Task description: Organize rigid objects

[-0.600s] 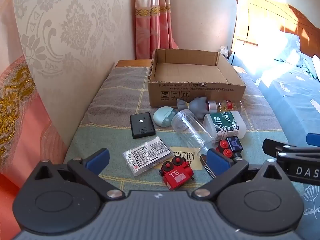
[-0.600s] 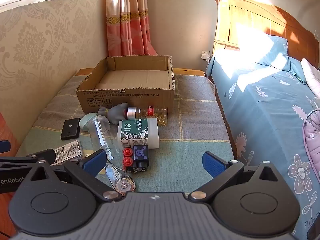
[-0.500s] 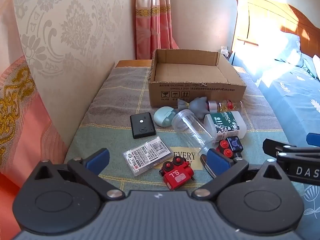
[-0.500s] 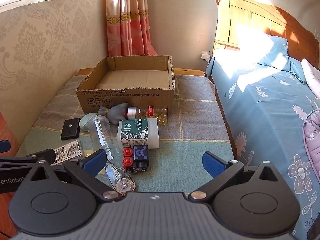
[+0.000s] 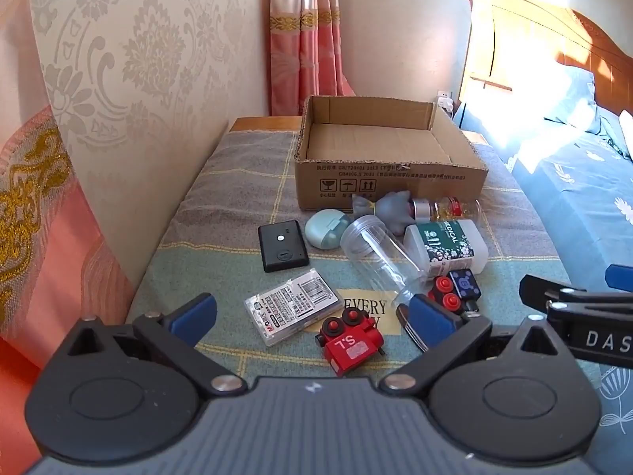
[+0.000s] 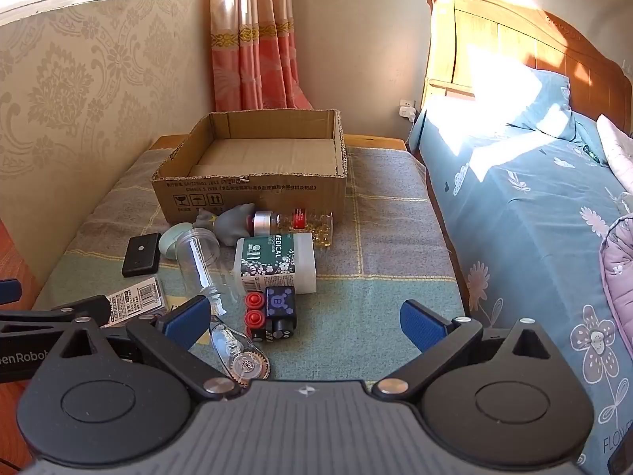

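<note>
An empty cardboard box point(image 5: 389, 182) point(image 6: 253, 194) stands at the back of a blanket-covered bench. In front of it lie a black device point(image 5: 283, 245), a mint case point(image 5: 326, 229), a clear jar point(image 5: 379, 257), a white medical bottle point(image 6: 275, 263), a pill bottle point(image 6: 294, 221), a grey toy point(image 6: 233, 223), a clear card case point(image 5: 292, 306), a red toy train point(image 5: 350, 342), a black-and-red toy block point(image 6: 271, 312) and a correction tape point(image 6: 241, 356). My left gripper point(image 5: 312, 314) is open above the red train and card case. My right gripper point(image 6: 302, 320) is open above the toy block.
A wallpapered wall runs along the bench's left side. A bed with blue floral sheets point(image 6: 534, 213) and a wooden headboard point(image 6: 514, 43) lies to the right. Pink curtains point(image 6: 253, 39) hang behind the box.
</note>
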The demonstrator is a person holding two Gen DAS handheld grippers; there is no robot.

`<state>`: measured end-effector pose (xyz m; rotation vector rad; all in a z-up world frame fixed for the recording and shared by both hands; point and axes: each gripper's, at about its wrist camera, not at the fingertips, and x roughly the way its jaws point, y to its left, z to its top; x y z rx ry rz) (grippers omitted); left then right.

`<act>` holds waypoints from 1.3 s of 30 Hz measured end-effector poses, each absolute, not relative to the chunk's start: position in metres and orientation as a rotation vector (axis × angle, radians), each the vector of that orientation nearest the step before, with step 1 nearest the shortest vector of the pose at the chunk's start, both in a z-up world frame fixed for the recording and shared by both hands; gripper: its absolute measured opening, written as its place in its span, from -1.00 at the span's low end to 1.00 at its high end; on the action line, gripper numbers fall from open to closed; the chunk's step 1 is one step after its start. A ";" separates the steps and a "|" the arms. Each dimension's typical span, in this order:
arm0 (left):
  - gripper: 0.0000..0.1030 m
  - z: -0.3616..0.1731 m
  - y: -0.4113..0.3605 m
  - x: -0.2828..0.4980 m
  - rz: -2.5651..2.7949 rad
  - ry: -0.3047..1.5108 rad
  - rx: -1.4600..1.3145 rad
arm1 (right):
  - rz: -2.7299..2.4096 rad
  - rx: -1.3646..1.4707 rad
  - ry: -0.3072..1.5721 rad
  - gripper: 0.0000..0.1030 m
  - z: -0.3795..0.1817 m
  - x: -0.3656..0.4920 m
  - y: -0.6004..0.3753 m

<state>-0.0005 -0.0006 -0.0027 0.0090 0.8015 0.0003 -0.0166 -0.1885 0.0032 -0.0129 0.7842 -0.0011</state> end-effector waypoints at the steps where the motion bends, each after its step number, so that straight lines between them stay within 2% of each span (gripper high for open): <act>1: 0.99 -0.002 -0.001 -0.001 0.001 0.802 0.008 | -0.001 -0.012 0.784 1.00 0.003 -0.017 -0.189; 39: 0.99 -0.002 0.002 -0.002 0.008 0.820 -0.014 | 0.008 -0.006 0.786 1.00 0.005 -0.019 -0.188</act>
